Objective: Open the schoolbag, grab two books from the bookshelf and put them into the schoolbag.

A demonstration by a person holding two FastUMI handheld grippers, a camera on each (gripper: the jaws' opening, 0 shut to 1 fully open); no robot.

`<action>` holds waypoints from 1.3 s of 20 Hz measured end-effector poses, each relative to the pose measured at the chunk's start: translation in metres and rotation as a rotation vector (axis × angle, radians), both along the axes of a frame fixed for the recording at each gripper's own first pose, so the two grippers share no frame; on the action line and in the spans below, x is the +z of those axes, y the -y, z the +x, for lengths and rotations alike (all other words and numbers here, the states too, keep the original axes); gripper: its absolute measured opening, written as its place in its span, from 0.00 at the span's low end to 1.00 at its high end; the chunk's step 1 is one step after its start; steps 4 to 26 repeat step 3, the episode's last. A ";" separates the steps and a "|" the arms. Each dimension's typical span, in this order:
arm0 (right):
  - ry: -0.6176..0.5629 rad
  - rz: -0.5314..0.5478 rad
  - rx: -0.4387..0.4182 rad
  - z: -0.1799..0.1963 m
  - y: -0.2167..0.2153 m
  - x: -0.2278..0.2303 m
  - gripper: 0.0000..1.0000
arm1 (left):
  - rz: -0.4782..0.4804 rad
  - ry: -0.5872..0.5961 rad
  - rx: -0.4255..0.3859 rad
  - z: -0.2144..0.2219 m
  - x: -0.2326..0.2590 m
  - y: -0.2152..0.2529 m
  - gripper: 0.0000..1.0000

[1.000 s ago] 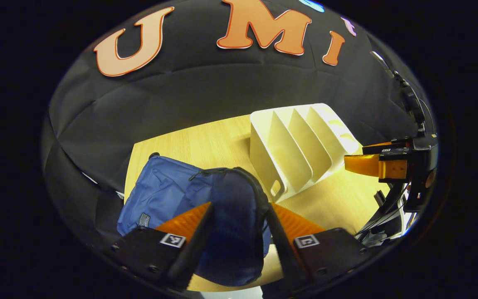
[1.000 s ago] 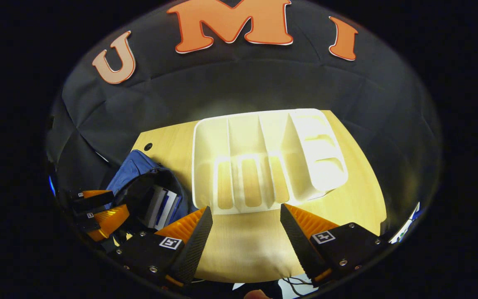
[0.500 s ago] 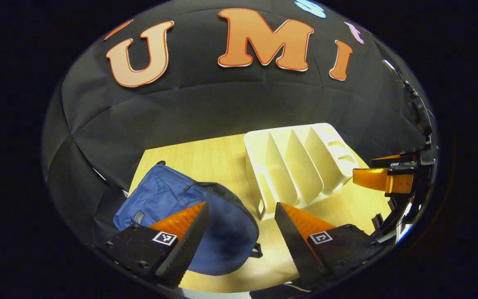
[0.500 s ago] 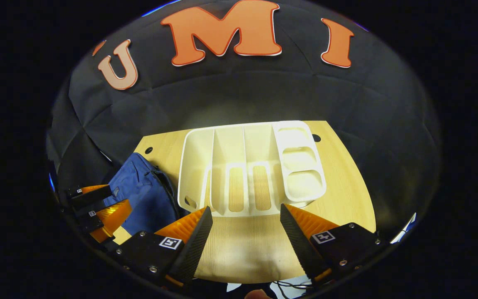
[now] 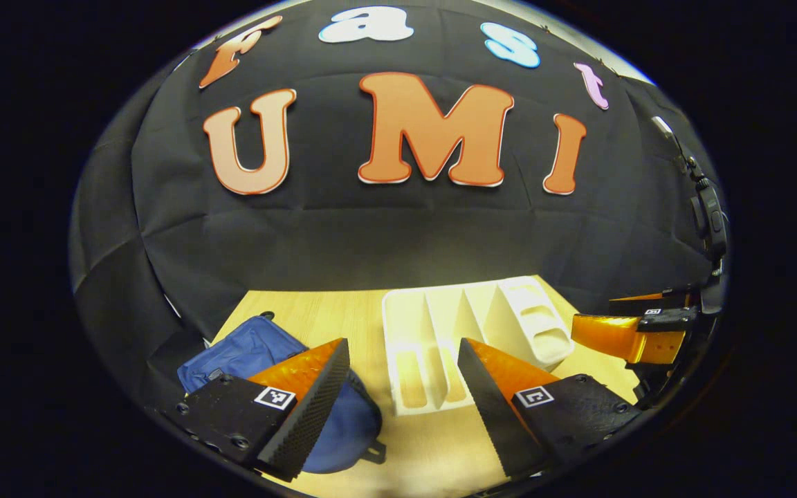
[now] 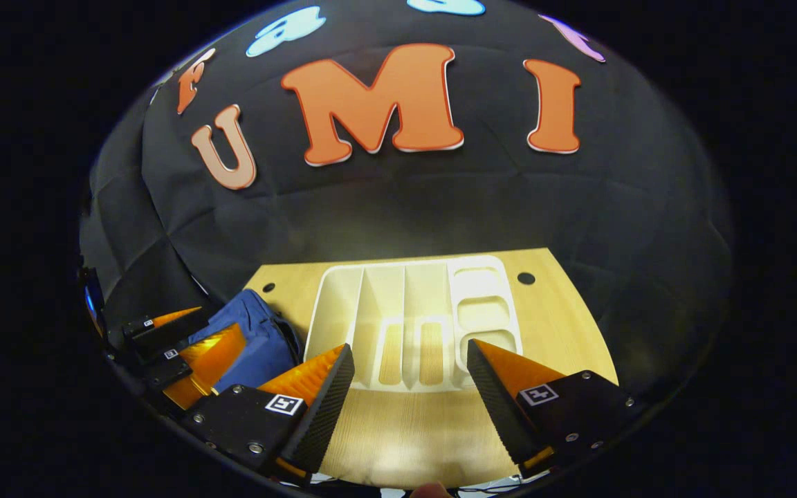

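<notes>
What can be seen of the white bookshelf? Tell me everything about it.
The bookshelf is a cream-white rack, plastic by its look, standing on the wooden table near the booth's wall. Upright dividers split it into several slots, all empty; the floor has long slits, and one end panel has three recesses. The blue schoolbag lies close beside it. Neither gripper touches it.

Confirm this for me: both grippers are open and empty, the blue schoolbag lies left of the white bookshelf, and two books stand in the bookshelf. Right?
Not quite. The white bookshelf holds no books; the right gripper view shows its slots bare. The rest stands: left gripper and right gripper open and empty, blue schoolbag left of the shelf.
</notes>
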State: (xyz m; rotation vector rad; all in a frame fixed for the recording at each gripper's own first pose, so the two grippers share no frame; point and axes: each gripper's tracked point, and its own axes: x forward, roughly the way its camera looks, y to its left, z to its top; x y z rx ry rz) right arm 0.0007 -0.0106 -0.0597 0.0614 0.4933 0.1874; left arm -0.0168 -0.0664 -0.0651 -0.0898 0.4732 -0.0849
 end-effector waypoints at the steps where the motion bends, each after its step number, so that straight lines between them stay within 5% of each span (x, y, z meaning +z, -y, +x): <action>1: 0.044 0.004 -0.002 0.000 0.005 0.011 0.98 | -0.002 0.024 0.006 0.001 0.007 0.008 0.99; 3: 0.132 0.011 -0.009 0.005 0.014 0.031 0.97 | -0.007 0.082 0.018 -0.001 0.020 0.019 0.99; 26: 0.132 0.011 -0.009 0.005 0.014 0.031 0.97 | -0.007 0.082 0.018 -0.001 0.020 0.019 0.99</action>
